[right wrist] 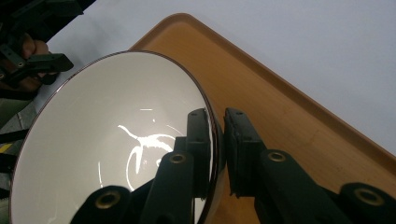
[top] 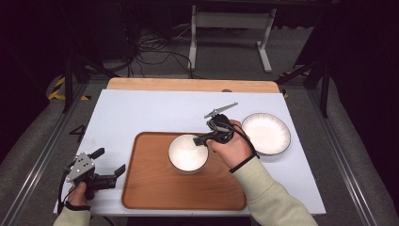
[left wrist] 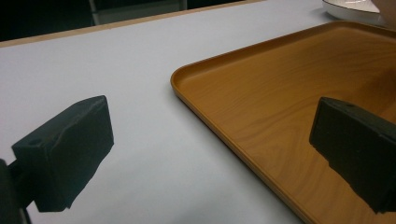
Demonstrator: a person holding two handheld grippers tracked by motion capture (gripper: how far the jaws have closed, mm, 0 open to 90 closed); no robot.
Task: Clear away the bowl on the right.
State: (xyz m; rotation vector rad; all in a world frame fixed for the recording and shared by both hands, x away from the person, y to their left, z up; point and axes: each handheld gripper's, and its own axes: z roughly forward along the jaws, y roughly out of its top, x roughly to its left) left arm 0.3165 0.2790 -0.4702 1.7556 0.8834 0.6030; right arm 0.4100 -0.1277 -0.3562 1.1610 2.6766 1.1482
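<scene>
Wooden tray (top: pixel 155 188) lies on the white worktop (top: pixel 141 113) in the high view, where the right hand-held gripper (top: pixel 203 138) grips the rim of a white bowl (top: pixel 187 153) over the tray's far part, a plate (top: pixel 266 133) sits right of the tray, and the left hand-held gripper (top: pixel 109 164) waits near the tray's left edge. Left gripper view: jaws wide apart, nothing between them. Right gripper view: jaws clamped on the bowl's (right wrist: pixel 107 140) rim, one inside, one outside; this looks like placing or lifting, so next it either releases or carries level.
</scene>
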